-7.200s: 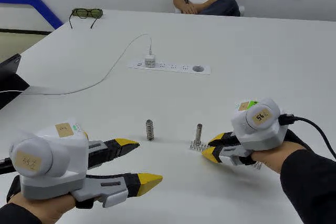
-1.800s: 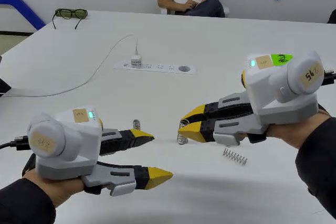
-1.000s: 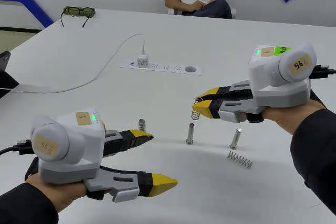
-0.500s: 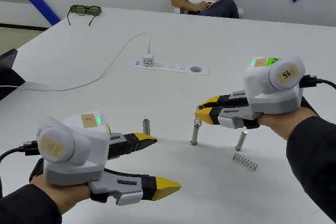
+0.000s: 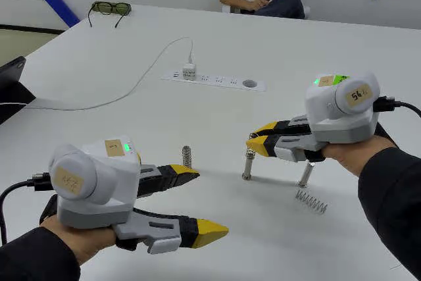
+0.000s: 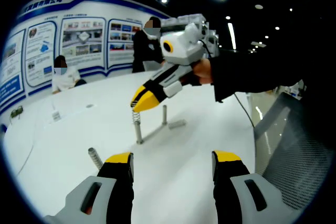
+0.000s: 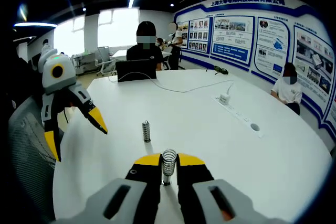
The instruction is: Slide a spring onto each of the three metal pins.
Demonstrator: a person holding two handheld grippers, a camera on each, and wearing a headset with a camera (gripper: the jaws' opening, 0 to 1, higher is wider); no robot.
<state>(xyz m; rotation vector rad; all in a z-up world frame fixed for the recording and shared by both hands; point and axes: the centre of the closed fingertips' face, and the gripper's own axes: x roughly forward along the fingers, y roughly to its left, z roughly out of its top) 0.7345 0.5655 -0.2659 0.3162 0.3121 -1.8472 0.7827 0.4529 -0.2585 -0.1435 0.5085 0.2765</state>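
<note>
My right tongs [image 5: 254, 144] pinch a spring [image 7: 168, 162] upright on the middle pin [image 5: 247, 170] so it can thread down, while my left tongs [image 5: 202, 202] hang spread above the surface [image 5: 197, 116], clear of it.

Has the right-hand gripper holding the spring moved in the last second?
Yes. The right gripper has come down: its spring, which hung above the middle pin a second ago, now sits on the pin's top.
</note>
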